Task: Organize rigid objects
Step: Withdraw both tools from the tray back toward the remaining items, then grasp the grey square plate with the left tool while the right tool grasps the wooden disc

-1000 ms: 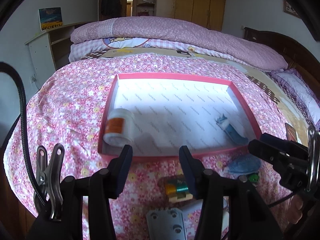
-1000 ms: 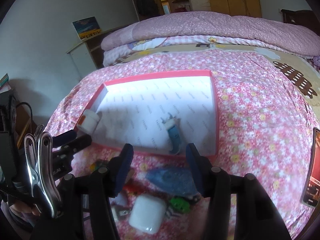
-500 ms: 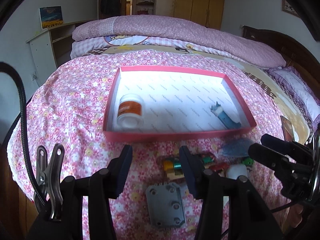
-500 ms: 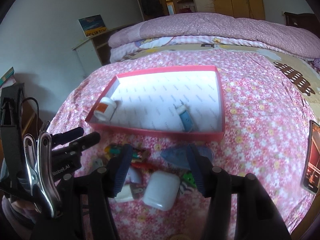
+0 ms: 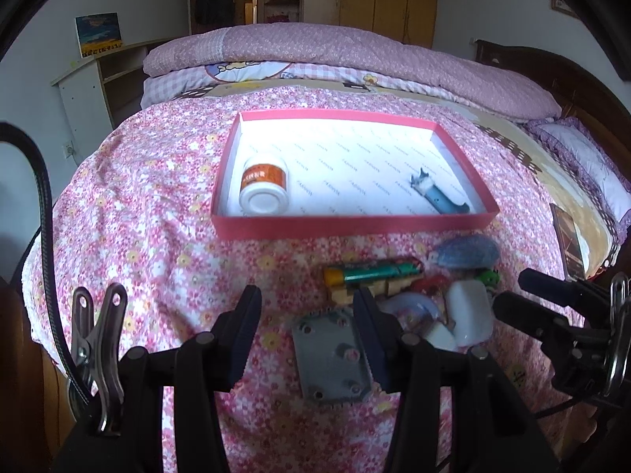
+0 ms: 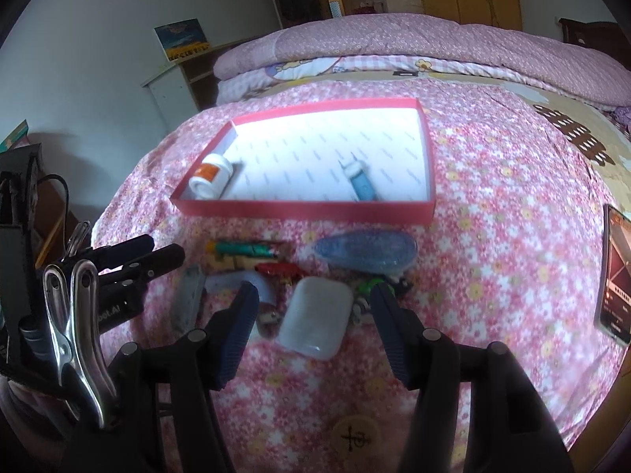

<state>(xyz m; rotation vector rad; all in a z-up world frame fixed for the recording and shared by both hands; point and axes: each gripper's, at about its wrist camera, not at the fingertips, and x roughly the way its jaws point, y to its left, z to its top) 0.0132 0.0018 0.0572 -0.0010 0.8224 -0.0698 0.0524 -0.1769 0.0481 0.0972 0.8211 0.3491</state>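
White earbud-style case [image 6: 314,317] sits dead ahead of the right tongs [image 6: 311,329], between the two fingers' line and just beyond the tips; judged the likeliest next pick; its long axis runs roughly away from the tongs, tilted a little right at the far end, so the spread fingers already straddle its short width; right tongs wide open, empty.

Left tongs [image 5: 305,333] also wide open, empty; grey plate with screw holes [image 5: 333,358] lies between its fingers, nearer the right finger, long axis roughly along the tongs' forward line; the white case lies off to the right of the left tongs, so the right hand is nearer to it.

Rest of the pile just beyond the case: green-and-yellow lighter [image 6: 244,249] lying crosswise to both tongs, red piece [image 6: 278,269] below it, blue oval dispenser [image 6: 366,253] ahead-right, long axis crosswise, small green toy [image 6: 368,287] by the right finger.

Pink tray [image 6: 303,211] further ahead on the bed, beyond the pile; holds a white jar with orange label [image 6: 209,179] on its side at the left end and a blue tube [image 6: 361,185] right of centre, long axis pointing away from the tongs.

Phone [image 6: 615,276] well to the right, apart from everything.
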